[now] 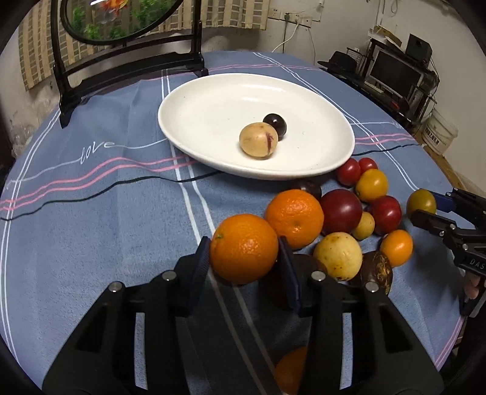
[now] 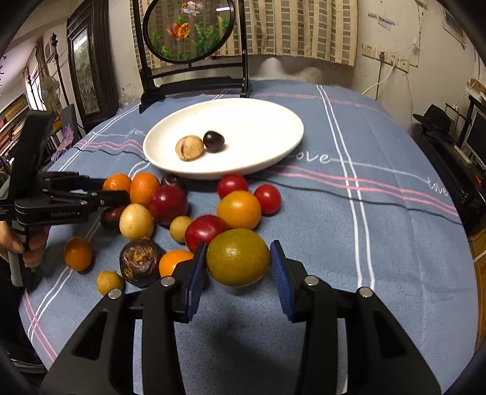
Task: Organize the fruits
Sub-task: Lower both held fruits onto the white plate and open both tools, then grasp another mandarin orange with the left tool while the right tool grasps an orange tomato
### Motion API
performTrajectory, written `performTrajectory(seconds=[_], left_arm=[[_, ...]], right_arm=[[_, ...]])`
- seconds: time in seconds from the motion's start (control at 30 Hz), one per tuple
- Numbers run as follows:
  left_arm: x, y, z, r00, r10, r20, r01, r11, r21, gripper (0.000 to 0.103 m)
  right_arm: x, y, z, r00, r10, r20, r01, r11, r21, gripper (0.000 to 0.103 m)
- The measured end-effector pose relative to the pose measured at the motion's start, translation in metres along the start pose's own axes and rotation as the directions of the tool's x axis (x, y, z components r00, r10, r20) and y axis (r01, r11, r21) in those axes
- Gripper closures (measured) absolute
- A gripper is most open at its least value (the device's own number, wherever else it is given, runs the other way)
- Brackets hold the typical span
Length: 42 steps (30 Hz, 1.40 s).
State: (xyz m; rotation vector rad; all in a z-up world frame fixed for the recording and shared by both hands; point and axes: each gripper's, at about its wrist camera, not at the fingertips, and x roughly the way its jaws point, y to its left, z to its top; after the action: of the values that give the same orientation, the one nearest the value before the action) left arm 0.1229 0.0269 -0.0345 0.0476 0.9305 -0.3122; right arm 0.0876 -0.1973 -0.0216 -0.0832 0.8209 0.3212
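My counter [image 2: 395, 212] wears a blue striped cloth. Behind it stands a round fish painting [image 2: 188, 29] in a dark stand, before a checked curtain [image 2: 303, 27]. Wall sockets [image 2: 385, 57] sit right; a monitor [image 1: 391, 71] and black hat [image 1: 340, 62] beyond.

The surface [image 2: 379, 243] is covered by a blue-grey cloth with white, pink and black lines and the word "love". On it lies a white oval plate [image 2: 273, 121], near the far side. Behind the plate stands a black wooden stand [image 2: 194, 82] with a round picture. In front of the plate a group of fruits [image 2: 170, 206] lies directly on the cloth: oranges, red and yellow tomatoes, dark plums.
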Motion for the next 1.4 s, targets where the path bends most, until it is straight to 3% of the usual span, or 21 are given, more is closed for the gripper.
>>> performTrajectory(seconds=[0.23,0.37,0.5,0.7,0.83,0.9,0.97,1.03,1.23,1.4], left_arm=[[-0.019,0.015,0.018,0.998,0.047,0.050,-0.041,0.993,-0.108,0.058],[-0.031,0.010,0.042,0.993,0.074,0.094,-0.062,0.990,-0.123,0.058],[-0.020,-0.001,0.075,0.987,0.109,0.118,-0.093,0.986,-0.135,0.058],[0.026,0.002,0.088,0.985,0.159,0.062,-0.145,0.972,-0.183,0.058],[0.039,0.005,0.089,0.987,0.154,0.047,-0.142,0.971,-0.194,0.057],[0.042,0.005,0.089,0.991,0.130,0.036,-0.120,0.971,-0.207,0.056],[0.036,0.007,0.087,0.991,0.122,0.061,-0.105,0.968,-0.228,0.036],[0.024,0.005,0.085,0.982,0.152,0.109,-0.124,0.966,-0.227,0.028],[0.006,0.001,0.078,0.983,0.122,0.137,-0.089,0.971,-0.223,0.018],[0.008,0.000,0.073,0.982,0.150,0.114,-0.125,0.972,-0.201,0.012]], right_arm=[[-0.013,0.009,0.038,0.996,-0.001,0.088,0.004,0.999,-0.041,0.061],[-0.003,0.014,0.073,0.993,-0.002,0.120,0.007,0.999,-0.043,0.061],[0.016,0.018,0.097,0.991,-0.011,0.131,0.015,0.999,-0.036,0.061],[0.057,0.005,0.091,0.995,0.024,0.101,-0.030,0.998,0.056,0.061],[0.071,0.002,0.090,0.995,0.000,0.096,-0.008,0.997,0.082,0.060],[0.074,0.001,0.090,0.997,0.019,0.079,-0.027,0.995,0.097,0.047],[0.069,0.001,0.089,0.994,-0.003,0.105,-0.008,0.994,0.108,0.037],[0.061,-0.001,0.088,0.992,-0.010,0.127,-0.004,0.994,0.110,0.037],[0.051,-0.008,0.083,0.992,-0.025,0.124,0.009,0.992,0.123,0.037],[0.054,-0.009,0.081,0.995,-0.037,0.089,0.026,0.992,0.120,0.037]])
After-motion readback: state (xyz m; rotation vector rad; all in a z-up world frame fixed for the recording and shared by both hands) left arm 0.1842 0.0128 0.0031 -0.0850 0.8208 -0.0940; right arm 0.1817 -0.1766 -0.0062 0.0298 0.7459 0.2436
